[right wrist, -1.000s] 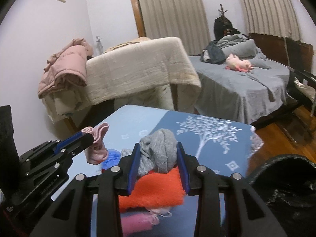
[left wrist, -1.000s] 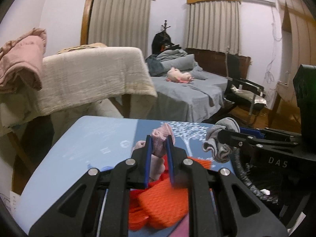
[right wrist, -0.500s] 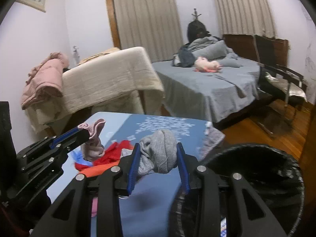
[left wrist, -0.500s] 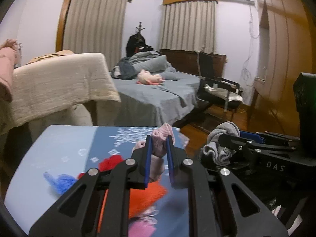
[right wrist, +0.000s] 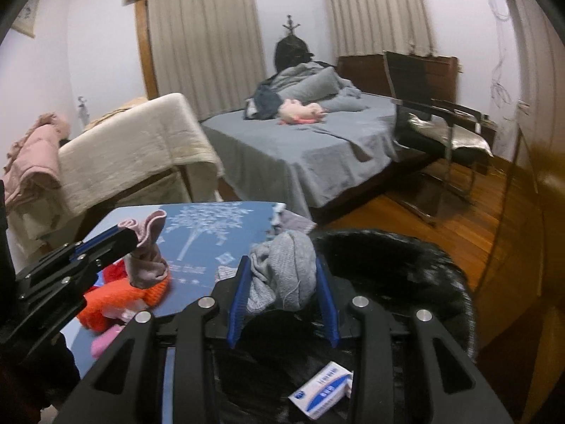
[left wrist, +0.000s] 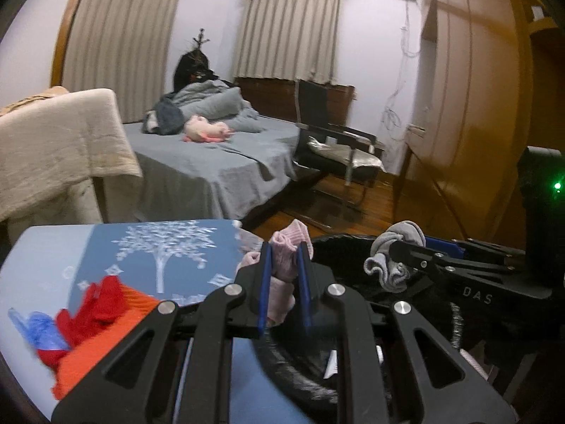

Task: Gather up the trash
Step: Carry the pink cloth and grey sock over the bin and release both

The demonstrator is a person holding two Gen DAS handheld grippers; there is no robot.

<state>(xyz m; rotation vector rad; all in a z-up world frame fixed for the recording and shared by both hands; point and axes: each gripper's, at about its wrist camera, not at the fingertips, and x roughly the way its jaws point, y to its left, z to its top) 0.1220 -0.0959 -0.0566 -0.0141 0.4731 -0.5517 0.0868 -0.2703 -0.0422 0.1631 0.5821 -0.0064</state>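
My left gripper [left wrist: 284,265] is shut on a pink sock [left wrist: 286,251] and holds it at the table's right edge, beside the rim of the black-lined trash bin [left wrist: 339,247]. My right gripper [right wrist: 282,275] is shut on a grey sock [right wrist: 286,268] and holds it over the near left rim of the bin [right wrist: 406,268]. In the right wrist view the left gripper [right wrist: 130,236] and its pink sock [right wrist: 148,251] hang over the table. A white and blue box [right wrist: 321,394] lies inside the bin.
A blue table [left wrist: 148,247] with a white tree print carries orange and red cloth [left wrist: 95,314] and a blue scrap [left wrist: 39,328]. Behind it stand a towel-draped rack [right wrist: 134,162], a grey bed [right wrist: 310,148], a black chair [right wrist: 434,123] and a wooden wardrobe [left wrist: 469,106].
Both grippers have swung right with their socks, from over the table toward the bin. The right gripper now reaches over the bin's opening; both grips are unchanged.
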